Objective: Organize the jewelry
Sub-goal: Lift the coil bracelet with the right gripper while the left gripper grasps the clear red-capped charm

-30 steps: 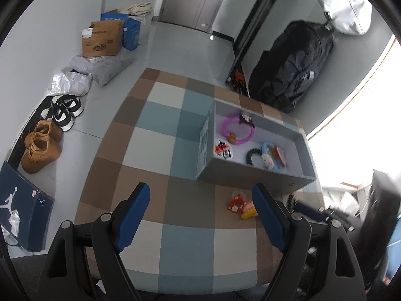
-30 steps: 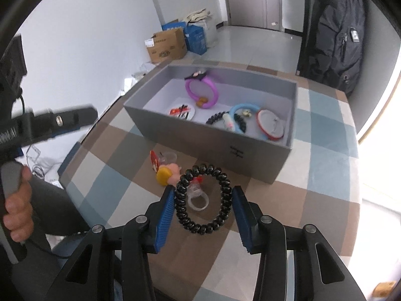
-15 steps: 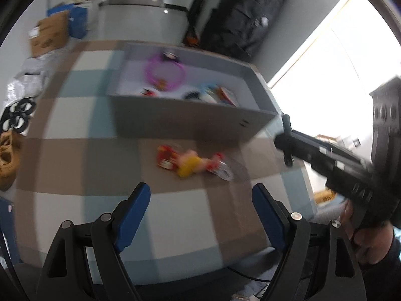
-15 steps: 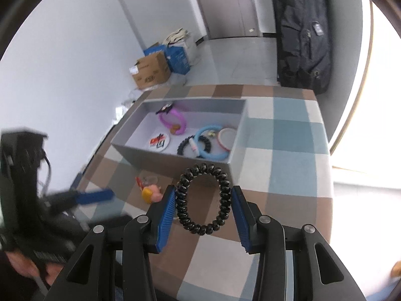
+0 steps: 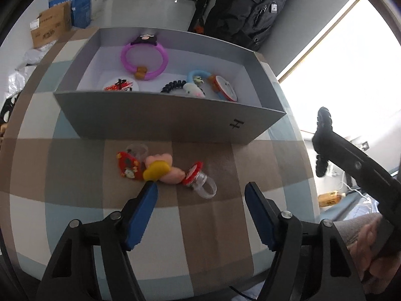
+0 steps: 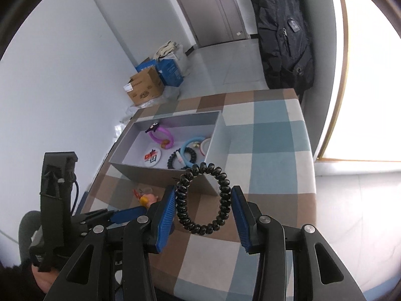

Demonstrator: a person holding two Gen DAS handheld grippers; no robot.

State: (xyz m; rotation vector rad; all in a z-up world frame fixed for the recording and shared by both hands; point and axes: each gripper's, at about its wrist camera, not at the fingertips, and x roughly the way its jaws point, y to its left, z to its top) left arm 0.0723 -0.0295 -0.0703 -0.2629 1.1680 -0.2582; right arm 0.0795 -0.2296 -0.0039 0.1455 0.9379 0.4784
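Observation:
A grey box [image 5: 163, 118] on the checked tablecloth holds a purple bracelet [image 5: 144, 60], a round badge [image 5: 121, 85], a black spiral tie [image 5: 173, 86] and other pieces. In front of it lie a red charm [image 5: 127, 165], a yellow and pink figure [image 5: 160, 169] and a clear ring with a red top [image 5: 203, 185]. My left gripper [image 5: 201, 186] hovers low over them, its jaws closing; the clear ring sits between the tips, untouched. My right gripper [image 6: 203, 191] is shut on a black spiral hair tie [image 6: 223, 193], held above the table near the box's [image 6: 160, 175] front corner.
A black backpack [image 6: 283, 32] leans on the wall behind the table. Cardboard and blue boxes [image 6: 145, 87] stand on the floor to the left. The table's edge [image 5: 175, 283] runs close under the left gripper. A bright window is on the right.
The left gripper swung toward the loose pieces, dropped closer to them, and its jaws narrowed. The right gripper lifted and rolled with the hair tie still in it.

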